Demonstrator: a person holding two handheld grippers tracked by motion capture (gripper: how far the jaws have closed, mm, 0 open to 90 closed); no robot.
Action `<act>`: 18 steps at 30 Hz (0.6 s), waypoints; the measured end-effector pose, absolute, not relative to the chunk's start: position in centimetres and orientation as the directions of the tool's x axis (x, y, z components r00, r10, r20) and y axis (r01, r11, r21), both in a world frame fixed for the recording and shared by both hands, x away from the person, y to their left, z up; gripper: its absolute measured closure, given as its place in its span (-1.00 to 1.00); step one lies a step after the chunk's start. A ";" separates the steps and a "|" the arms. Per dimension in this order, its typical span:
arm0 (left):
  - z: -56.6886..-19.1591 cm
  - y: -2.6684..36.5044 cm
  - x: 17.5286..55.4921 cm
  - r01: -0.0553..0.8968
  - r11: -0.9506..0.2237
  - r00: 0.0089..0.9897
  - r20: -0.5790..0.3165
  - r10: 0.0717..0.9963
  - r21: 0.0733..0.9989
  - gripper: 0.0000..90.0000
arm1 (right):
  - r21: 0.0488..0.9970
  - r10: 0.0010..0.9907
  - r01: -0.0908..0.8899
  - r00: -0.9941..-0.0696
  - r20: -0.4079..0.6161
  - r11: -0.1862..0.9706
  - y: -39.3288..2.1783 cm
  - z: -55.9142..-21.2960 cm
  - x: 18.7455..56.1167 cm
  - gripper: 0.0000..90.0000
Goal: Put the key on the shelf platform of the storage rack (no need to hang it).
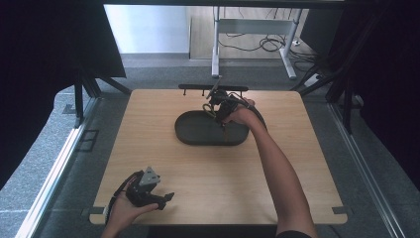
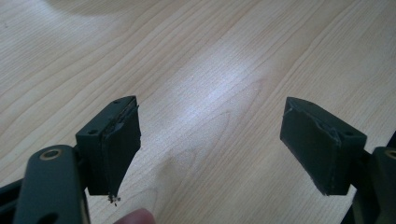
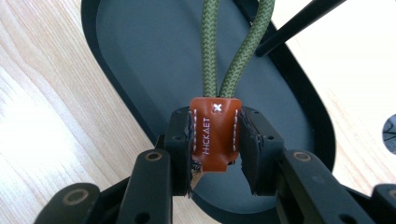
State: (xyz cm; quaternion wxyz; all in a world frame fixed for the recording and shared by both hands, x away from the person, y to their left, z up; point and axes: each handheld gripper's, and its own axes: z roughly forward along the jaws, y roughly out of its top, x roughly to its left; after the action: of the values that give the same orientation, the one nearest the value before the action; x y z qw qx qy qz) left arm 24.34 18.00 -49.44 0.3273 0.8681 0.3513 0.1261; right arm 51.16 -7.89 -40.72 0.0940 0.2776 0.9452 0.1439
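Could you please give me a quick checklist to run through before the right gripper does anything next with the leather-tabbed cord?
1. Right gripper clamped on the brown leather tab: ok, jaws press both sides.
2. Green cord loop free of snags: cannot tell, its top runs out of view.
3. Dark oval tray beneath the grip: ok.
4. Thin black rod clear of the cord: not ok, it crosses right beside the loop.
5. Left gripper out of the way: ok, open over bare wooden table.
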 end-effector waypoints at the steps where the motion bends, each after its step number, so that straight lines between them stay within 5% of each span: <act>1: -49.4 18.0 24.3 0.527 -0.539 0.721 -0.010 0.693 0.657 -0.54 | 0.326 0.551 0.496 -0.828 -0.101 0.805 -7.9 -40.5 51.2 0.49; 18: -49.5 18.0 24.3 0.530 -0.536 0.721 -0.016 0.693 0.657 -0.54 | 0.302 0.559 0.508 -0.822 -0.108 0.807 -7.5 -42.6 51.6 0.47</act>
State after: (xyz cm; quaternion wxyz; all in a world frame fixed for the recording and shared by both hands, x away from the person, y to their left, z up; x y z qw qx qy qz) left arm 24.34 18.00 -49.50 0.3281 0.8676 0.3524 0.1243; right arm 51.60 -7.55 -42.61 0.0964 0.2820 0.9455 0.1311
